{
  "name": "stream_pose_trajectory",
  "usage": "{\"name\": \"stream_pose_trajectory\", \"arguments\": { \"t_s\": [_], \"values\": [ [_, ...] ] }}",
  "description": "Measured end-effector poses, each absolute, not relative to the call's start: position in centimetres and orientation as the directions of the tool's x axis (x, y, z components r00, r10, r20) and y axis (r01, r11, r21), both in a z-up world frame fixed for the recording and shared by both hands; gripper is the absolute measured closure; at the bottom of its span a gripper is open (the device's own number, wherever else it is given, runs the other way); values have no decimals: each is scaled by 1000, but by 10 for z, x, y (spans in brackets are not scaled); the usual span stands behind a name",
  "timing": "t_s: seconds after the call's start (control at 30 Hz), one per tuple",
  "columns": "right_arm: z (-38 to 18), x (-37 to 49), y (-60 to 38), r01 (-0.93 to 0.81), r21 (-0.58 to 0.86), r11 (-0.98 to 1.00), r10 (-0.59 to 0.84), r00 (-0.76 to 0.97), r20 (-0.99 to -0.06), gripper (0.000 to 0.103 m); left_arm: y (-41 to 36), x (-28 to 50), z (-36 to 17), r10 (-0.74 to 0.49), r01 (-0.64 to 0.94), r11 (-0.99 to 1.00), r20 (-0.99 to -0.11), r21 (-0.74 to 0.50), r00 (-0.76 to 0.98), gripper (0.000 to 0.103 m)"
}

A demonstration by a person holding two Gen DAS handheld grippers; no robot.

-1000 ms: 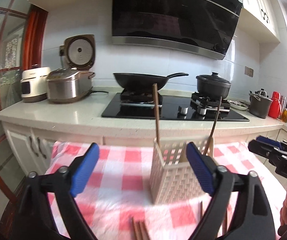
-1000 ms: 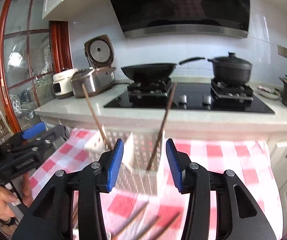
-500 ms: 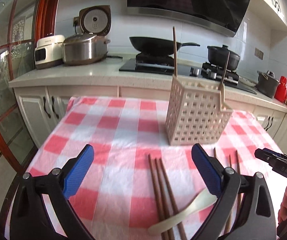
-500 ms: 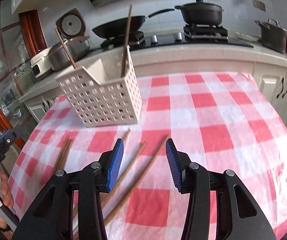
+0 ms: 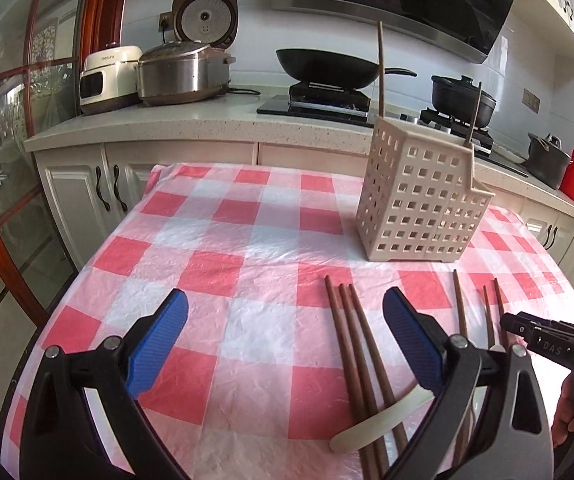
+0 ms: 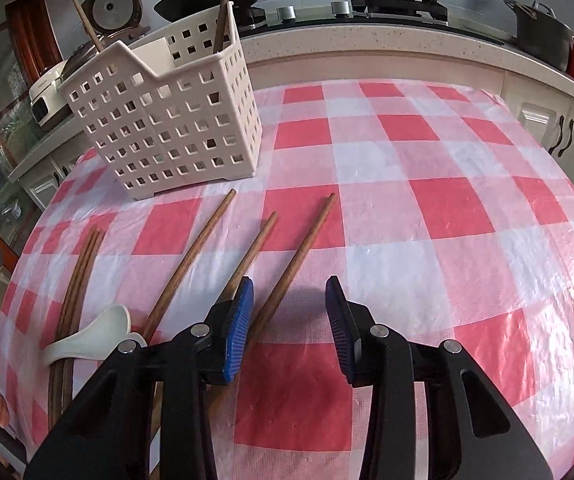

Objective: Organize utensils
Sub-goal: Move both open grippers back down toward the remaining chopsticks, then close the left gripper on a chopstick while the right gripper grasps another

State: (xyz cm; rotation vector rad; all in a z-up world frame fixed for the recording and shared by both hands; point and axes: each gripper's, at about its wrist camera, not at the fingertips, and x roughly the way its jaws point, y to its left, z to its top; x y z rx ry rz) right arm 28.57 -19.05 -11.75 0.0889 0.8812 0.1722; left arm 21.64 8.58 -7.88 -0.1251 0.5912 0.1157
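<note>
A cream perforated utensil basket (image 5: pixel 421 196) (image 6: pixel 171 116) stands on the red-checked tablecloth (image 5: pixel 247 248) with two brown chopsticks upright in it. Three chopsticks (image 5: pixel 353 344) lie side by side before it, with a cream spoon (image 5: pixel 379 426) (image 6: pixel 91 338) across them. Three more chopsticks (image 6: pixel 203 248) lie spread apart under my right gripper (image 6: pixel 289 320), which is open and empty, its fingertips over the rightmost chopstick (image 6: pixel 299 252). My left gripper (image 5: pixel 285 340) is open and empty, above the cloth left of the chopsticks.
Behind the table runs a kitchen counter (image 5: pixel 167 124) with rice cookers (image 5: pixel 185 68), a hob with a wok (image 5: pixel 327 66) and a black pot (image 5: pixel 463 100). The right gripper's body (image 5: pixel 547 340) shows at the right edge of the left wrist view.
Both grippers have tilted down and lowered towards the table. The basket now sits farther up in both views, and the loose chopsticks and spoon have come into view.
</note>
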Motion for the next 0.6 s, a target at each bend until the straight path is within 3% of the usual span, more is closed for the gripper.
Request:
{"name": "stream_pose_trajectory", "arguments": {
  "t_s": [0.23,0.4,0.6],
  "values": [
    [-118,289,-177,-107,42,993,100,627,-773,68,94,224,-92,62,-151,983,-589,-104,805,9],
    [-117,287,-179,-133,2,991,85,623,-778,88,95,228,-97,64,-154,984,-614,-94,786,10],
    [-118,282,-188,-168,14,986,116,617,-778,91,84,241,-106,2,-84,993,-677,-88,736,33]
  ]
}}
